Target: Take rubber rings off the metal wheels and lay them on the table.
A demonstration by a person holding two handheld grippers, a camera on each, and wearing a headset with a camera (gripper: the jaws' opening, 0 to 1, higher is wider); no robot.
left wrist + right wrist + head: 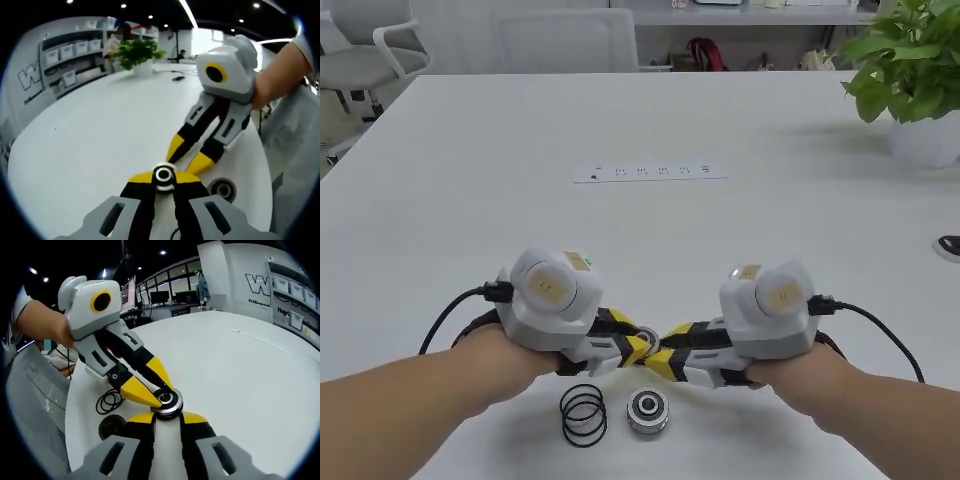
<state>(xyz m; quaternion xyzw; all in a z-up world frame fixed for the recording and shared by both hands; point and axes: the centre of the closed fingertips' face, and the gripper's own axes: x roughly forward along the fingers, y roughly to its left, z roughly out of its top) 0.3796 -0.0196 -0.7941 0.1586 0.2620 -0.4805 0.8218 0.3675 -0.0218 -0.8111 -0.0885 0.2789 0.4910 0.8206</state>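
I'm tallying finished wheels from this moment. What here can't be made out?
- Held wheel, head view: covered by jaw tips, so whether its ring is on or off is unclear.
- Rings, head view: they overlap, so the count is unsure.
- Table wheel, right gripper view: dark and blurred.
- Right gripper, left gripper view: whether it grips anything is unclear.

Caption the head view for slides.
Left gripper and right gripper meet on a metal wheel; rubber rings and second wheel lie nearby.
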